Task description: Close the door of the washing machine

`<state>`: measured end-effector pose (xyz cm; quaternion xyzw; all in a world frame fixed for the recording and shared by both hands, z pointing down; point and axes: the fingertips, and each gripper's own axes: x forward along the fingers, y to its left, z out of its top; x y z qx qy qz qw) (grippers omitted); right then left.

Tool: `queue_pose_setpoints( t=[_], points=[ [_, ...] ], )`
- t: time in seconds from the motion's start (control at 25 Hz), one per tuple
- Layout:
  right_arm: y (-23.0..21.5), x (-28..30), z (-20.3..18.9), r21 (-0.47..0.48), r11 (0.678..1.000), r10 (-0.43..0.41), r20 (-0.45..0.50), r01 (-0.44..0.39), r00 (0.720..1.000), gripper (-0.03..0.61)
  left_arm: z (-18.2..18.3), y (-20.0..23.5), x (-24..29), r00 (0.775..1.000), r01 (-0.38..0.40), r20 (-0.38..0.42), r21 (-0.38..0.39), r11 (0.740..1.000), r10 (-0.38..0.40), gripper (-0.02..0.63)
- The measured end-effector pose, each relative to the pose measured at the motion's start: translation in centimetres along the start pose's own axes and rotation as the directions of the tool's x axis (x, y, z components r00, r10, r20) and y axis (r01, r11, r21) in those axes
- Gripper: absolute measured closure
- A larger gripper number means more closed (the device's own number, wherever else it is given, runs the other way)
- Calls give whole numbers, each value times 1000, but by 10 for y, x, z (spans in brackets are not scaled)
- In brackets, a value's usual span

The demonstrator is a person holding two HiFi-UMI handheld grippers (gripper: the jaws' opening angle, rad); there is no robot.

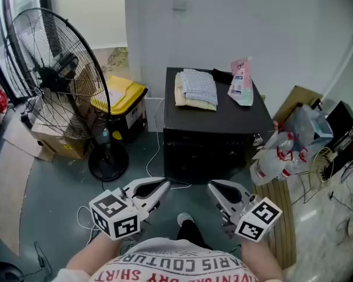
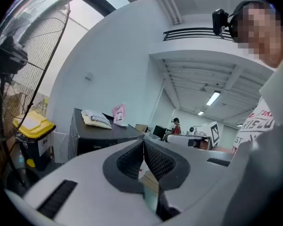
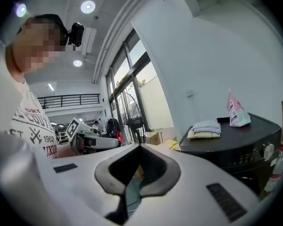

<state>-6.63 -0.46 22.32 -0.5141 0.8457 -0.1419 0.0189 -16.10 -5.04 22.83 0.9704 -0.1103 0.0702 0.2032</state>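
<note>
Left side: white-and-grey plastic left gripper [image 1: 163, 186] held low before the torso, tips pointing forward, jaws closed together with nothing between.
Right side: matching right gripper [image 1: 214, 187] level beside it, not touching, jaws likewise closed and empty.

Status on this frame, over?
Left gripper shut, empty; right gripper shut, empty. Both short of the washing machine, door state unreadable. Folded clothes and pink pouch on top, clear of its front.
</note>
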Motion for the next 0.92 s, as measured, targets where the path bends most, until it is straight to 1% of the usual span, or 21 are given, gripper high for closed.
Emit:
queue_pose_setpoints(
  t=[0.2,0.44,0.72,0.92],
  points=[
    [0,-1,-10,4,1000,7,-3,-7,1000,558,-5,-1,2,1000,-4,3,7,1000,4,585],
    [-3,-2,-14,2,1000,4,-12,-4,1000,558,-10,-2,5,1000,-15,-19,44,999,15,585],
    [-10,-9,-28,30,1000,1,-26,-1,1000,558,-24,-2,16,999,-13,-51,20,1000,14,584],
    [-20,-10,-46,44,999,-8,-48,10,999,558,-39,5,23,997,-27,-69,-3,1000,26,584]
  ],
)
